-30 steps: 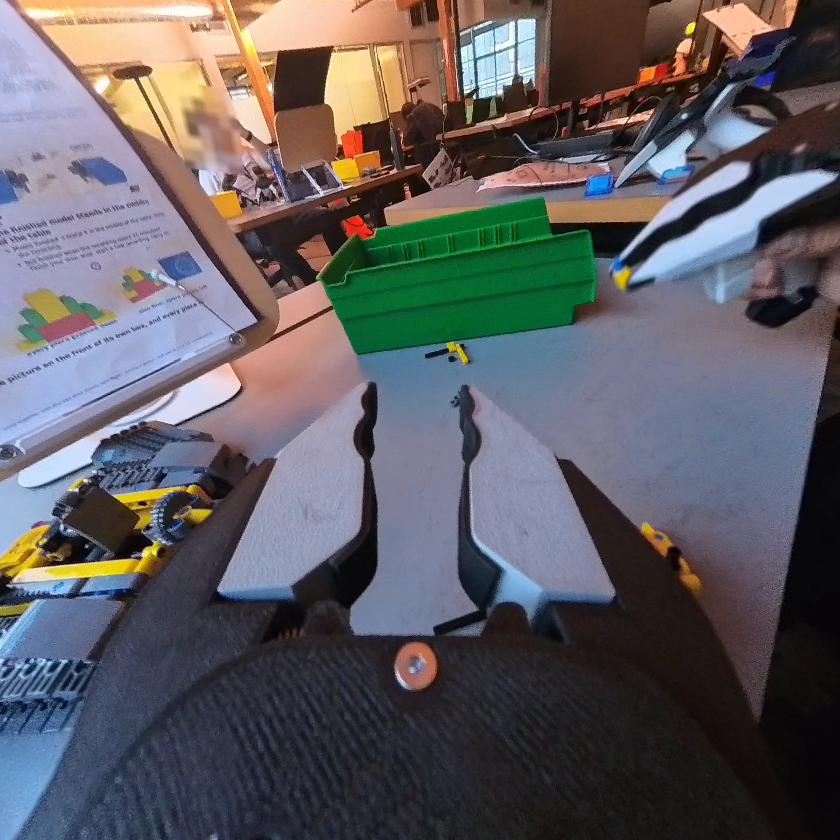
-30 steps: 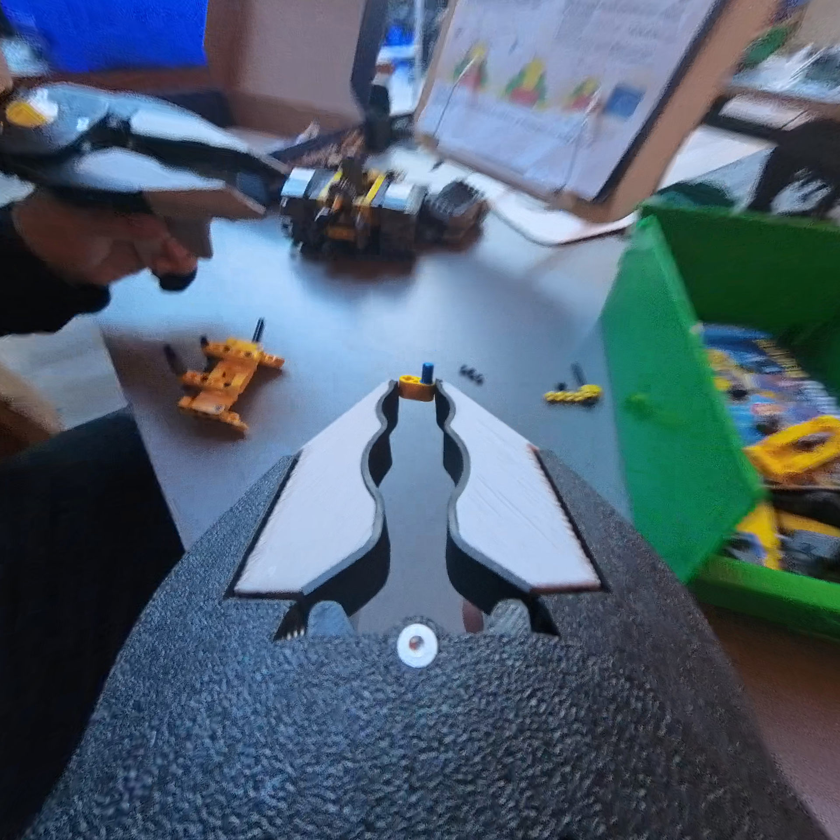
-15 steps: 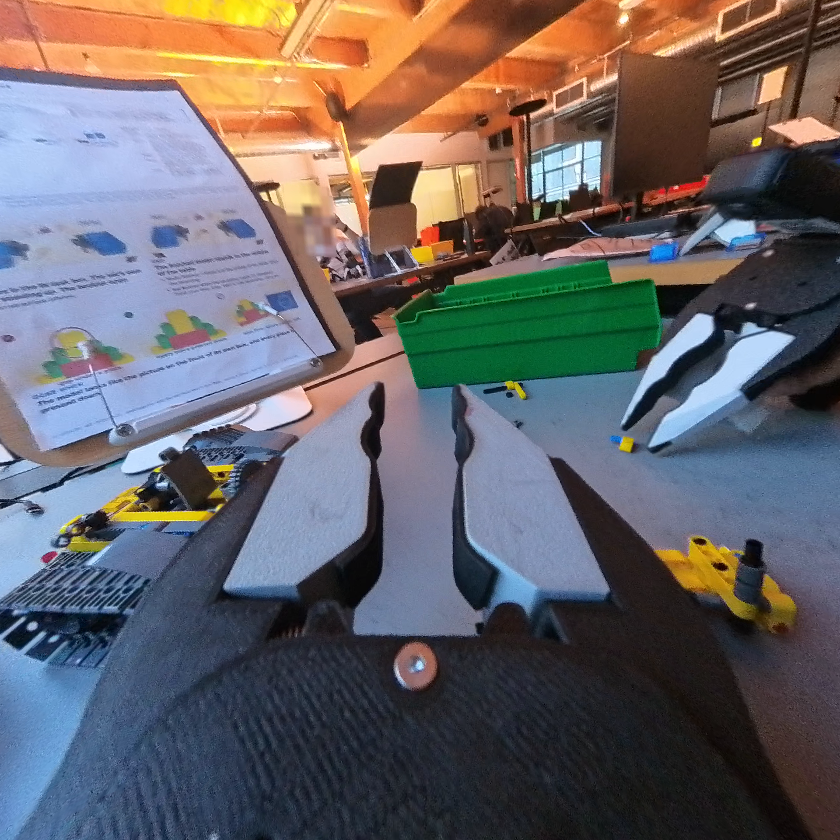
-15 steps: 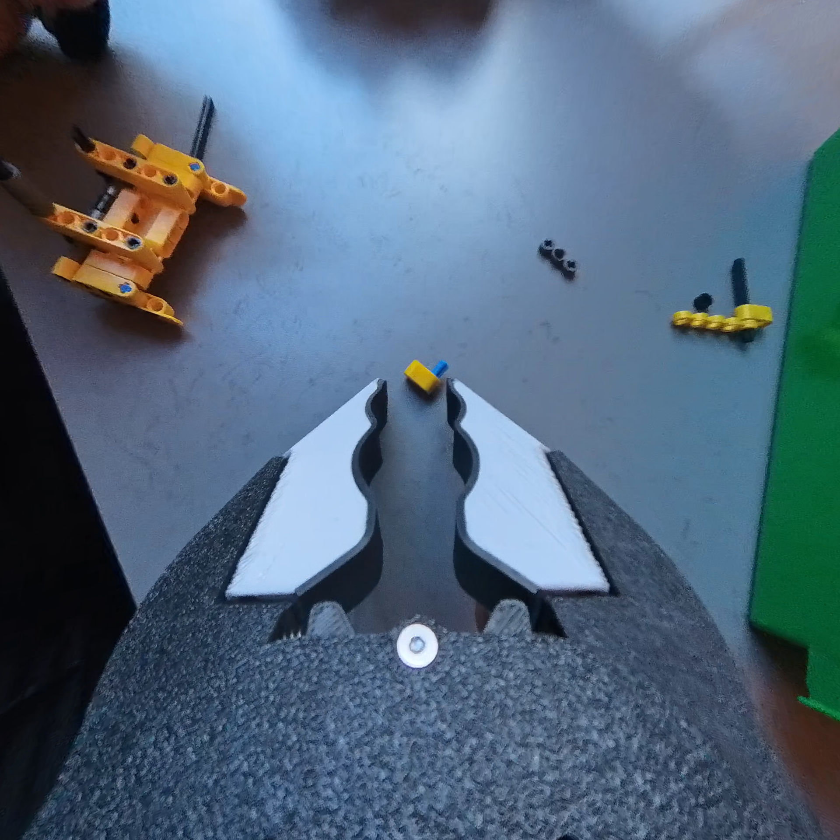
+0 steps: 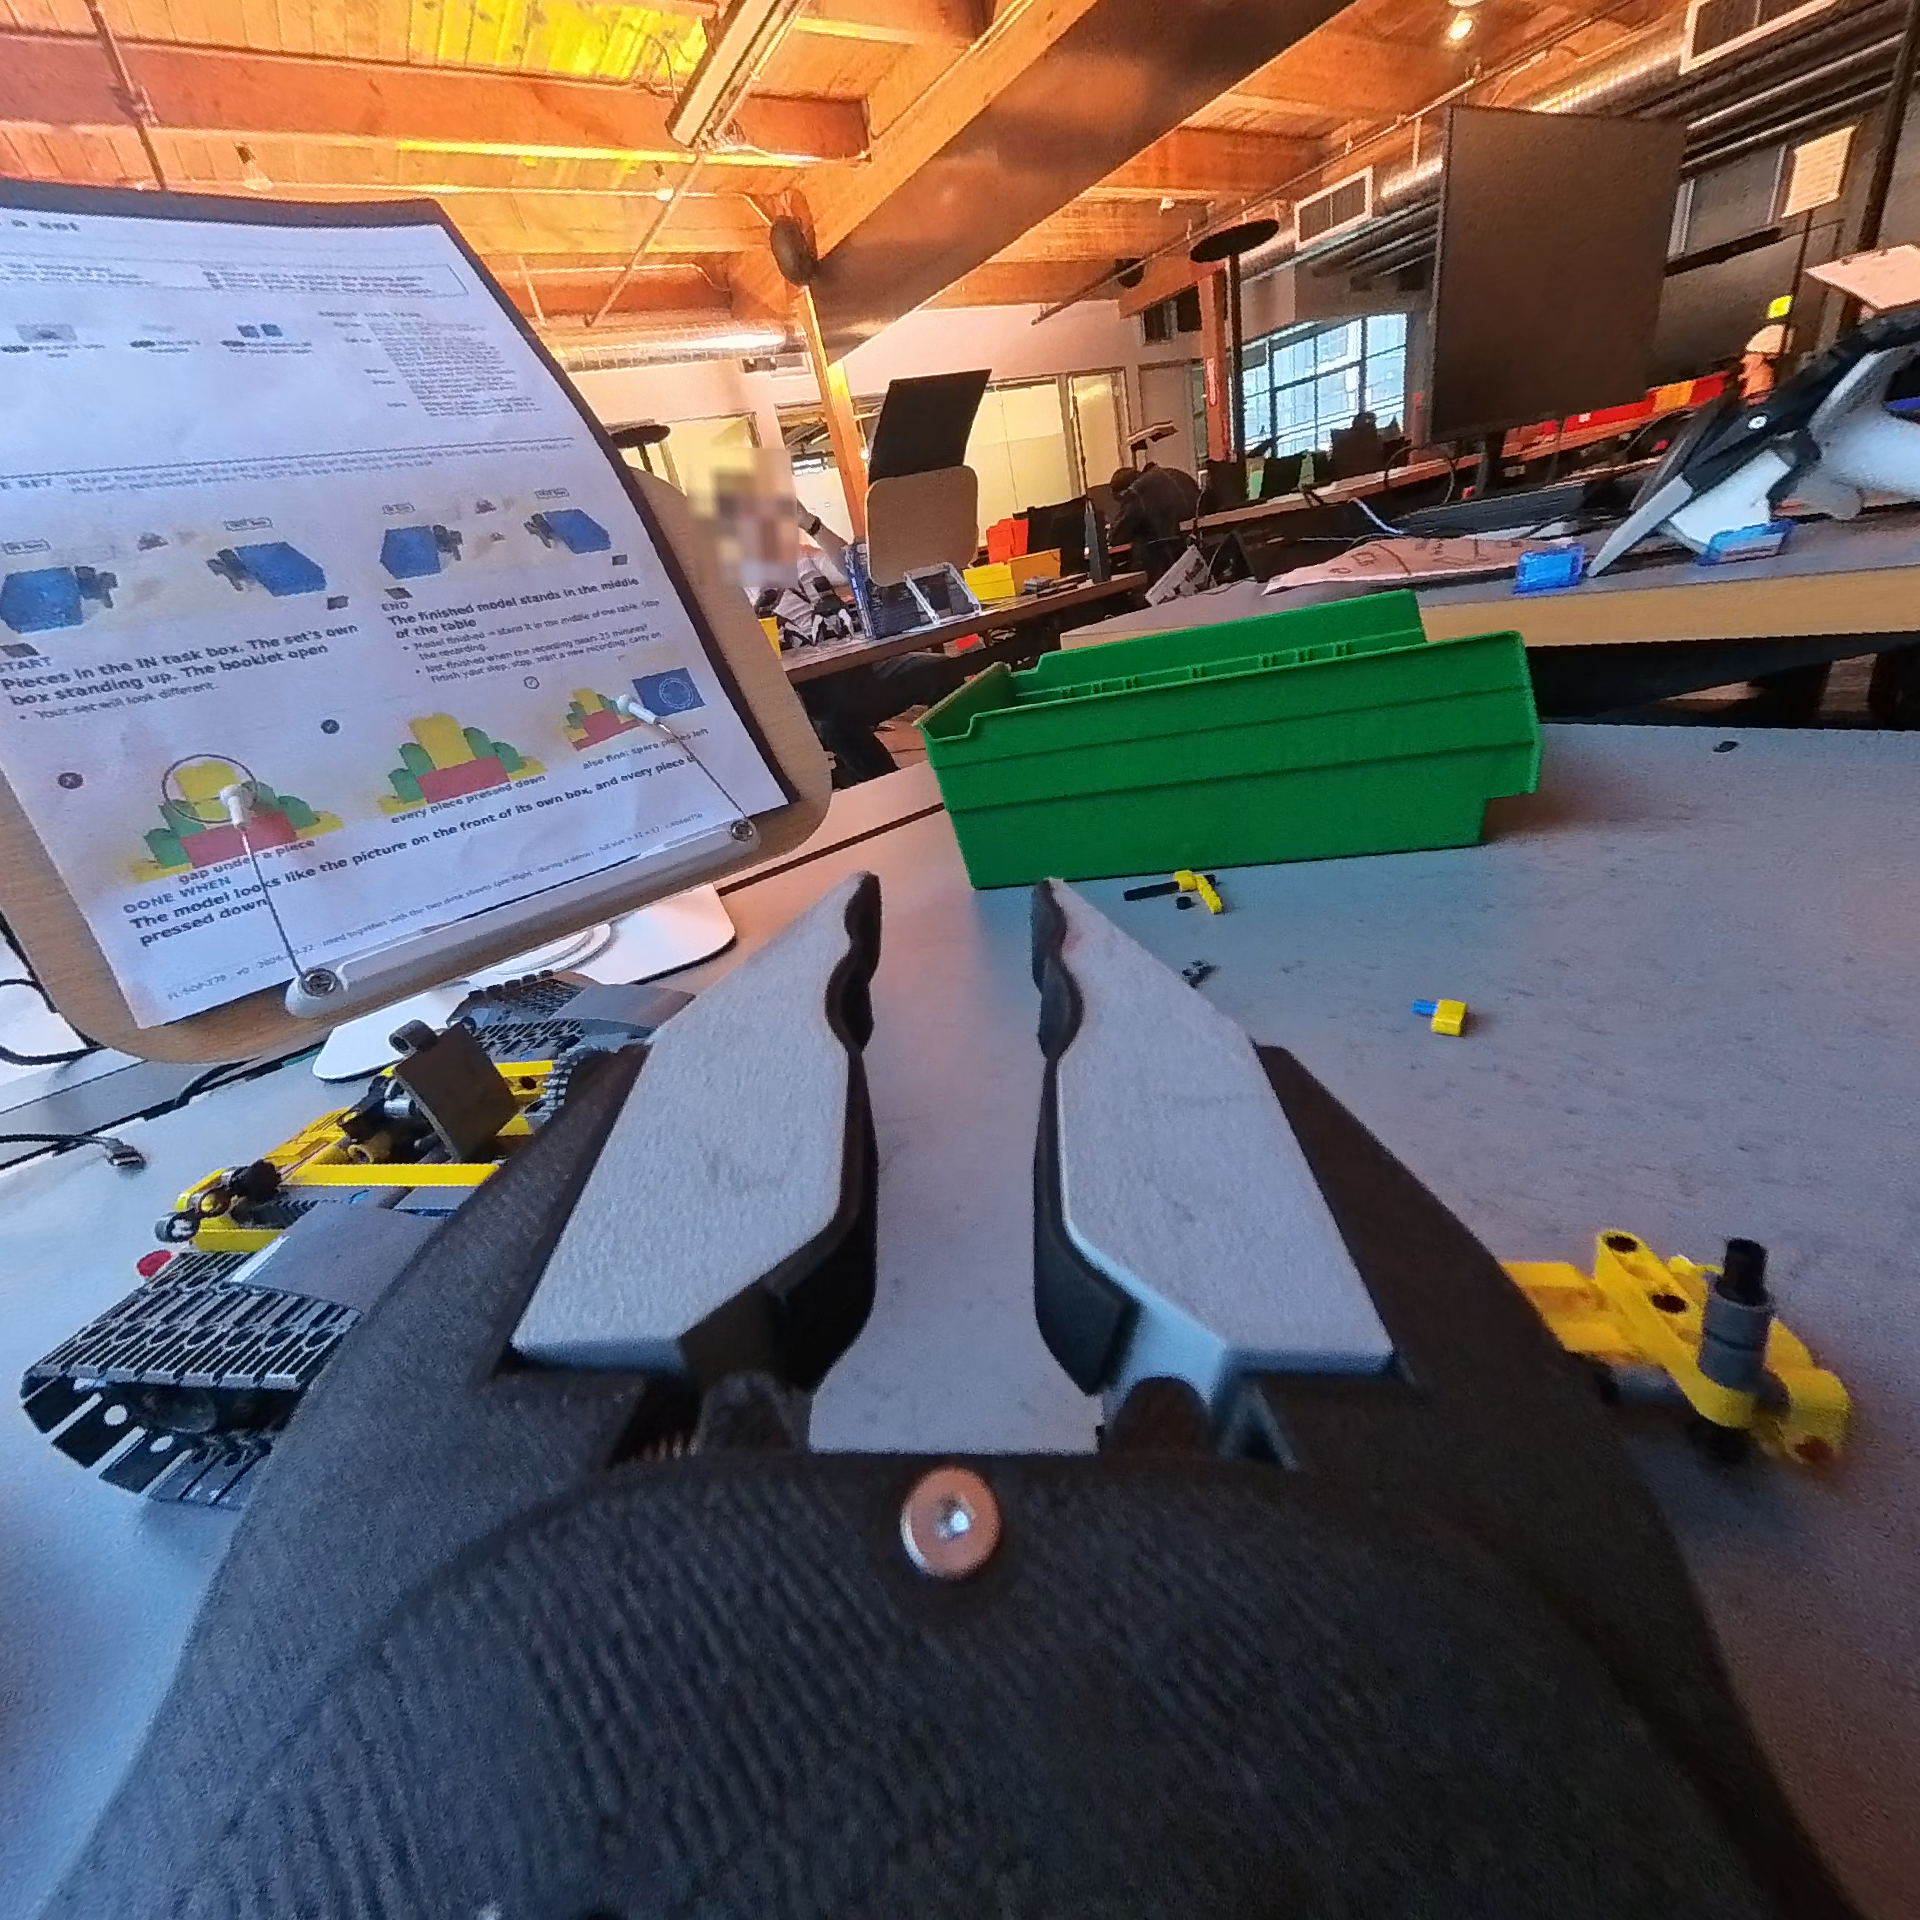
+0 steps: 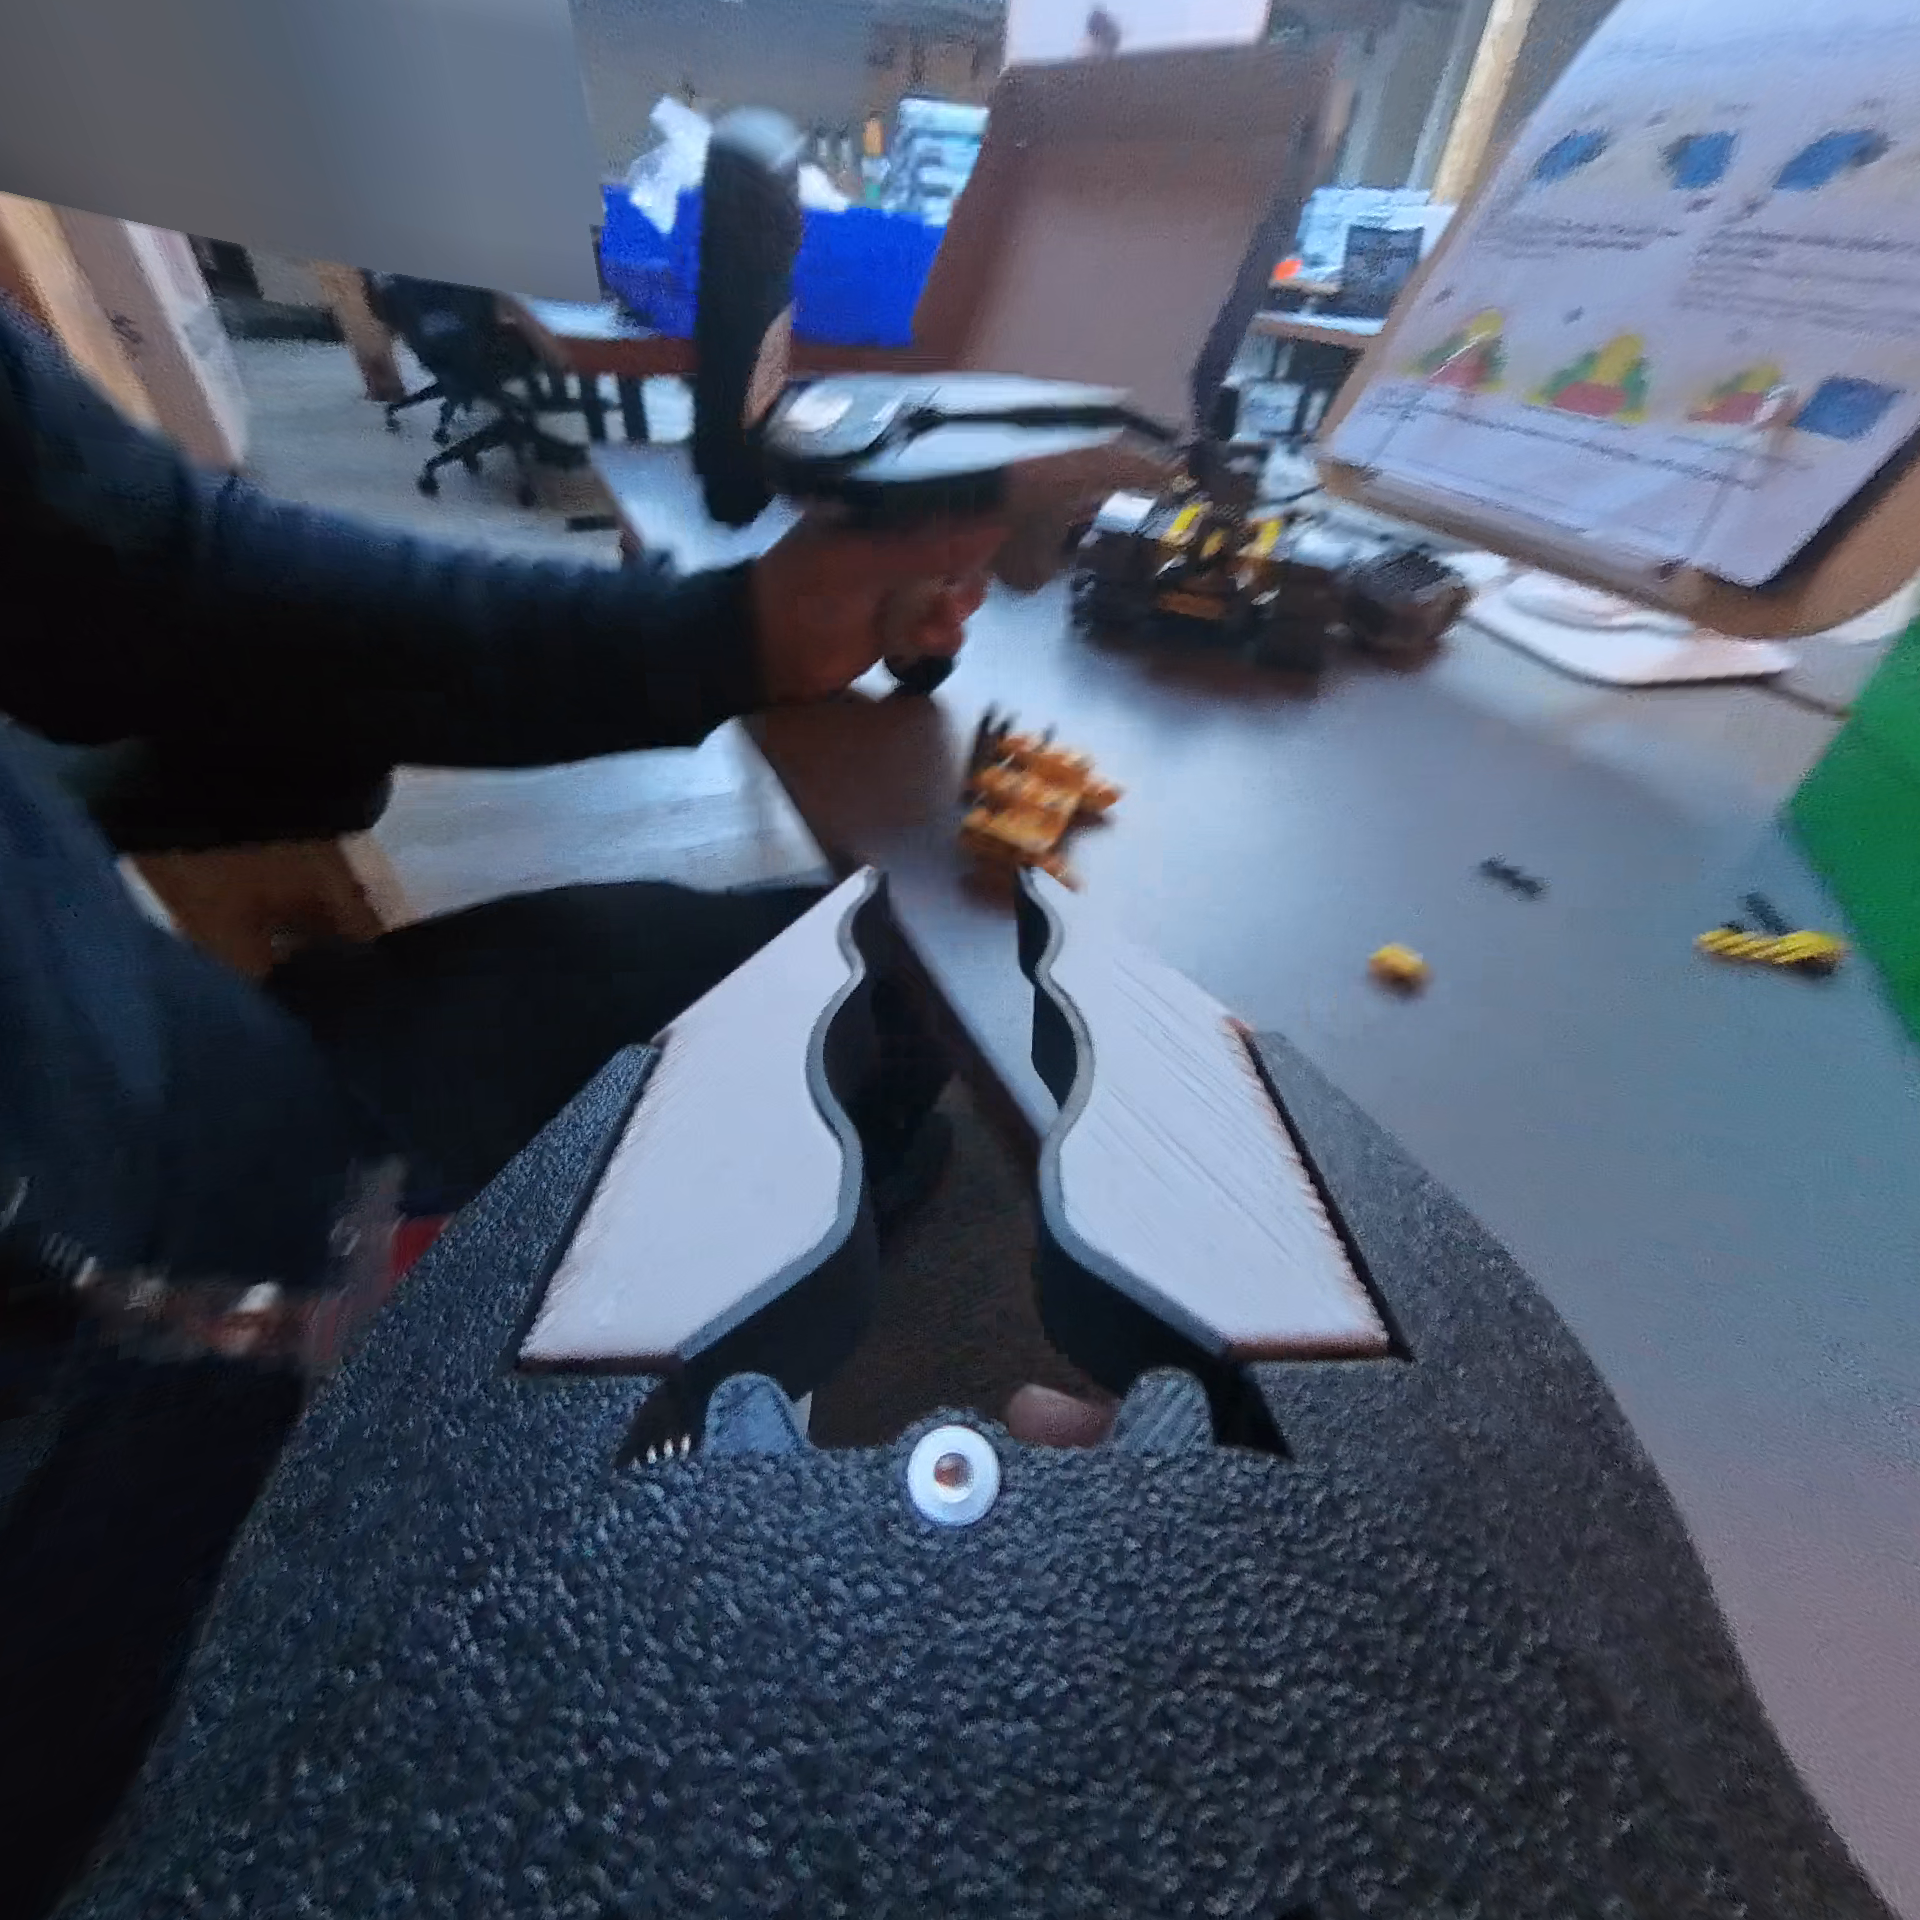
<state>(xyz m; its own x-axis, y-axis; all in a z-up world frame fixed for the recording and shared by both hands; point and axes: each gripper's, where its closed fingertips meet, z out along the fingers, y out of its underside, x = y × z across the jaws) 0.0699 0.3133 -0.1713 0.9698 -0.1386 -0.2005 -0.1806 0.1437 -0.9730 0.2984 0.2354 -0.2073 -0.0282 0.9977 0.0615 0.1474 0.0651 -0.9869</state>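
My left gripper (image 5: 954,894) is open and empty, low over the grey table (image 5: 1662,1039). A black and yellow tracked brick model (image 5: 312,1195) lies just to its left; a small yellow brick assembly (image 5: 1683,1340) lies to its right. A tiny yellow piece with a blue pin (image 5: 1444,1016) lies farther ahead. My right gripper (image 6: 948,883) is open and empty near the table's front edge, its tips pointing at the yellow assembly (image 6: 1029,805). The tiny yellow piece (image 6: 1397,966) lies to its right. A hand holds the left gripper (image 6: 935,426) beyond.
A green bin (image 5: 1226,758) stands at the back, with a yellow beam and black pins (image 5: 1195,890) in front of it. An instruction sheet on a stand (image 5: 343,623) rises at the left. Another gripper (image 5: 1766,457) rests on a farther table. A dark sleeve (image 6: 364,644) crosses the right wrist view. My hands' fingertips stand some 25 cm from each other.
My right gripper let go of the tiny yellow and blue piece, which now lies on the table, then drew back and swung left. My left gripper levelled out and stays open.
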